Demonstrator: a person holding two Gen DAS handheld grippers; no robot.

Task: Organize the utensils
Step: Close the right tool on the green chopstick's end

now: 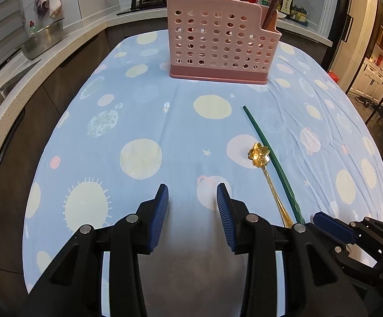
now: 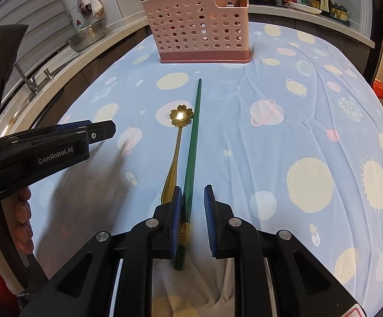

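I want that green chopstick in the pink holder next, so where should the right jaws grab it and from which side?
Grip the green chopstick at its thick near end, by the gold band. The right gripper already straddles it there, jaws open. Come straight down from above: it lies flat on the cloth, and the gold spoon lies close along its left, so keep the left jaw between them.

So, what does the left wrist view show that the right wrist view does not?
Only the left wrist view shows the open left claw head-on, with nothing between its pads, and the right claw from the side.

Only the right wrist view shows the green chopstick lying between the open right claw pads, its gold band, and the person's hand.

Both show the gold flower spoon beside the chopstick and the pink holder on the blue cloth.
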